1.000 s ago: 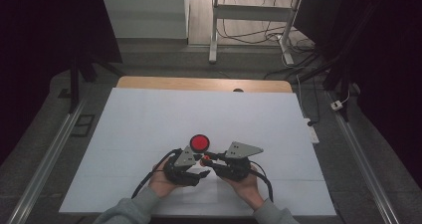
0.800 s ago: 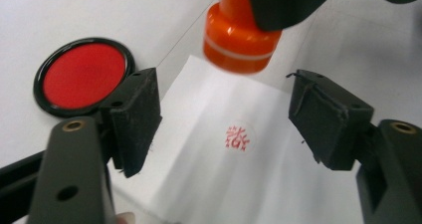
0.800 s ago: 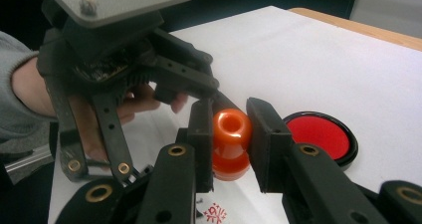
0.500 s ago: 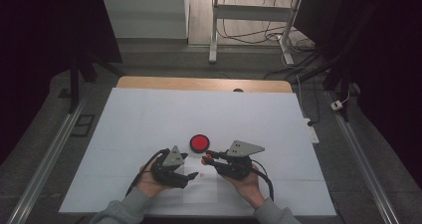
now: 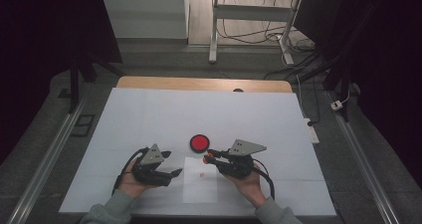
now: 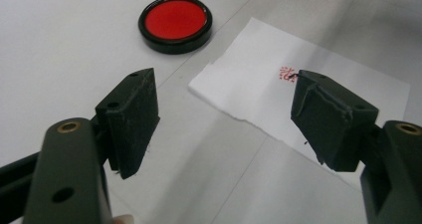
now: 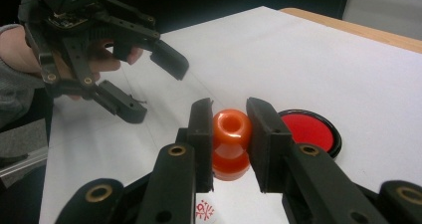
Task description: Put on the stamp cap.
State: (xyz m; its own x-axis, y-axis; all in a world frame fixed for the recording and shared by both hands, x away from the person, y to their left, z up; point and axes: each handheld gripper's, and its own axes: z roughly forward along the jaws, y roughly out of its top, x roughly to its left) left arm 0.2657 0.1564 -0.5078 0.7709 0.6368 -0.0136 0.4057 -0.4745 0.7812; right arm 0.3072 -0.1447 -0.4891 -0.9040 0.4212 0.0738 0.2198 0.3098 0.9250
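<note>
We count one orange stamp (image 7: 231, 144), one round red ink pad (image 5: 199, 143), one sheet of white paper (image 5: 200, 179) carrying one small red stamped mark (image 5: 201, 174), and two tools. The stamp sits pinched between the closed jaws of the right tool (image 5: 210, 156), held above the paper's far edge and just beside the ink pad; in the right tool's view its lower end is hidden behind the jaws. The left tool (image 5: 171, 164) hovers at the paper's left edge with its jaws spread wide and nothing between them. The mark's characters are too small for us to read. All of this clusters toward the near edge of the white worktop (image 5: 149, 114), whose far half and both sides lie open. The person's forearms are cut off at the bottom edge.
</note>
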